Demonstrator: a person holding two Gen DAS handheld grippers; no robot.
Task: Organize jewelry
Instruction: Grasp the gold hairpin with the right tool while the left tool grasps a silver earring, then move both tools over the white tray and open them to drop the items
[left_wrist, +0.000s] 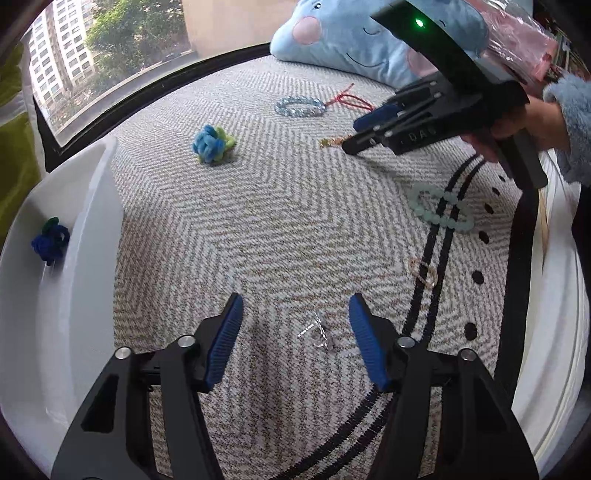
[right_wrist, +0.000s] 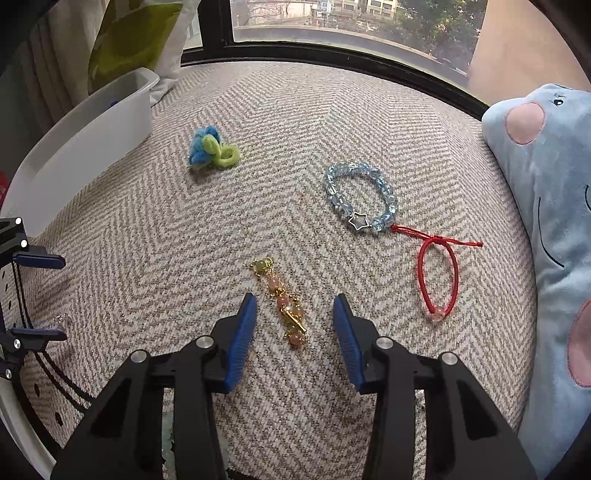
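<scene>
A: How many pieces lie loose on the herringbone mat (right_wrist: 295, 122)?

B: Seven. One blue-and-green fuzzy scrunchie (right_wrist: 210, 148) at the far left, one clear blue bead bracelet (right_wrist: 360, 195) with a star charm to the right, and one red cord bracelet (right_wrist: 439, 277) touching its near right end. One gold chain with pink beads (right_wrist: 286, 299) lies in the middle. From the left camera there are three more: one pale green bead bracelet (left_wrist: 441, 206) on the right over the black stripes, one thin gold ring piece (left_wrist: 424, 271) nearer than that, and one small clear, silvery piece (left_wrist: 316, 330) closest of all.

A: Anything already put away?

B: One dark blue scrunchie (left_wrist: 50, 242) sits inside the single white bin (left_wrist: 88, 206) at the left edge.

A: And the claws?

B: Two. The left gripper (left_wrist: 295, 326) is spread wide with nothing in it, and the silvery piece lies between its fingers. The right gripper (right_wrist: 295, 317) is also spread and holding nothing, its blue pads (right_wrist: 245, 332) either side of the near end of the gold chain, not touching it.

A: Other things?

B: One blue plush pillow (right_wrist: 546, 229) at the right, and one window (right_wrist: 332, 18) at the far side.
</scene>
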